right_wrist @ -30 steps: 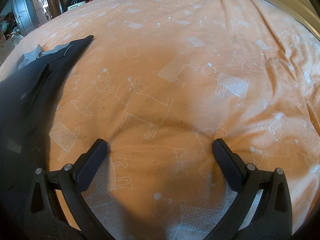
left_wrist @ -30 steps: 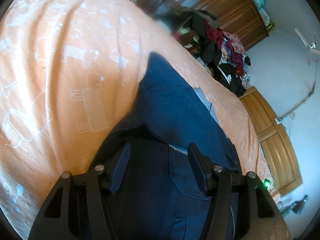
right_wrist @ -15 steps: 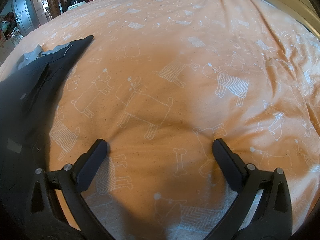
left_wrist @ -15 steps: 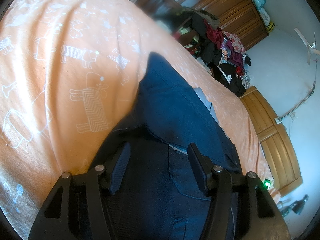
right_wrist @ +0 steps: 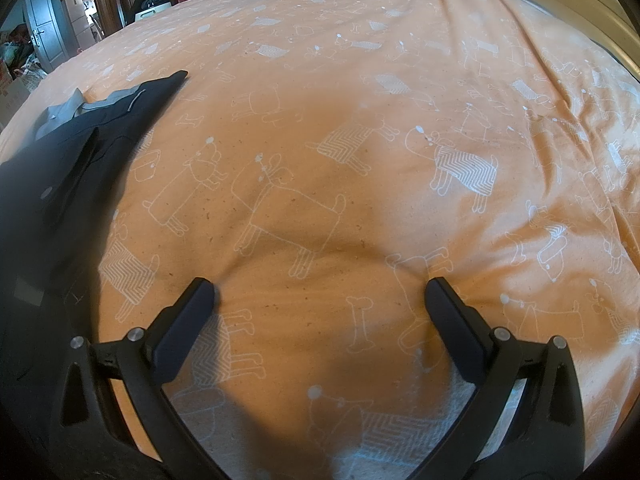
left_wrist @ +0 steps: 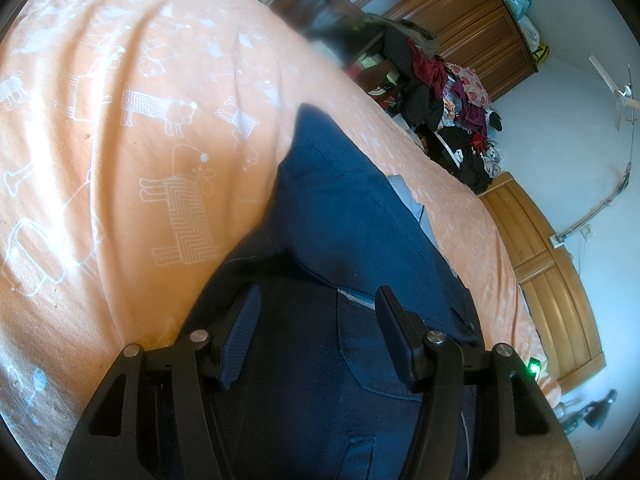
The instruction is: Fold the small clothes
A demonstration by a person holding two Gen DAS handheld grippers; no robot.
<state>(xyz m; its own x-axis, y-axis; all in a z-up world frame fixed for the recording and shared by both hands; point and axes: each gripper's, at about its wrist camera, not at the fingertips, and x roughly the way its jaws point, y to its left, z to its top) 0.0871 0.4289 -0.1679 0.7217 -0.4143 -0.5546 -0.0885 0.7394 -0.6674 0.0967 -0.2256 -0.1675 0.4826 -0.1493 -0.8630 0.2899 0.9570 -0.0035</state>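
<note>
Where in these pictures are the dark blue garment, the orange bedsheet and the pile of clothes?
Dark blue garment (left_wrist: 344, 216): left wrist view, on its folded upper layer.
Orange bedsheet (right_wrist: 360, 92): right wrist view, on a bare printed stretch.
Pile of clothes (left_wrist: 452, 108): left wrist view, on the heap's middle.

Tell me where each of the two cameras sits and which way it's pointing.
Left wrist: sits on the left gripper, looking along its open fingers over the navy garment toward a wardrobe and clothes pile.
Right wrist: sits on the right gripper, looking down at bare orange sheet between wide-open fingers, tips touching it.
Shared: the garment and sheet; no hand shows.
</note>
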